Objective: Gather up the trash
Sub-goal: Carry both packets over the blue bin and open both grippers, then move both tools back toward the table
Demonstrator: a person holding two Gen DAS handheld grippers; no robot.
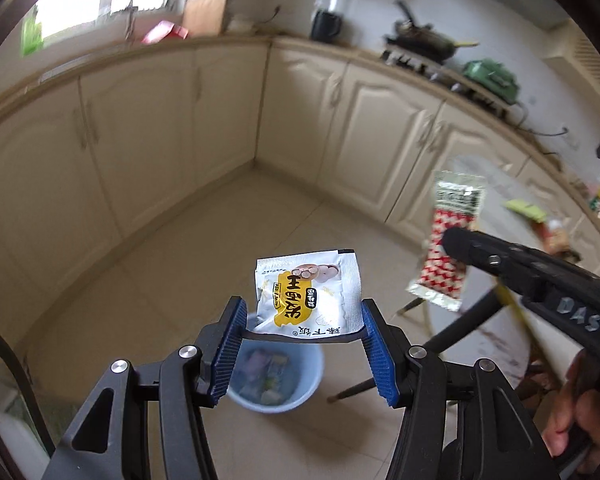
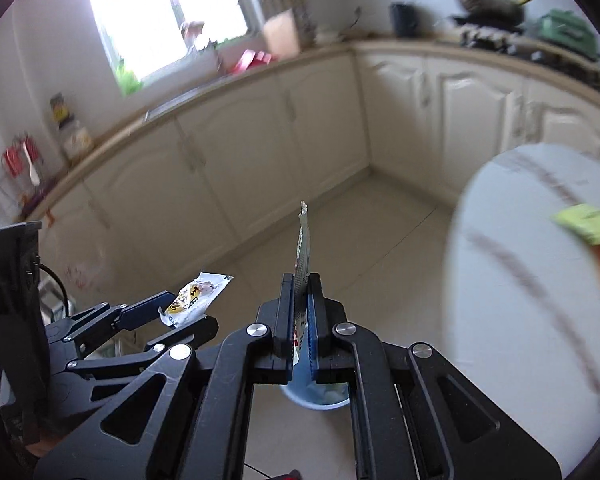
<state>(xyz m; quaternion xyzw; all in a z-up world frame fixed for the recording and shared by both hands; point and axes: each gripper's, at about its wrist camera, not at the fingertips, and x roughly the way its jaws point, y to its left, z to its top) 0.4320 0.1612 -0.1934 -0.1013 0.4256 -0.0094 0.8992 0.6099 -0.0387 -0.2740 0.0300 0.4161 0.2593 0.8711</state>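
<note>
Left gripper fingers pinching white-and-yellow packet by its side edges, above blue bin on the floor, likely for dropping. Right gripper fingers pressed onto red-and-white wrapper, near white desk.

Daylight pours through the window, blown out to plain white in both views, and it washes the wall beside it pale. The cabinets and floor are evenly lit with soft, faint shadows. Fisheye bending curves the bench edge, and dark vignette rims the corners. Motion blur smears the background, the stove and the table; the near packets stay sharper.
</note>
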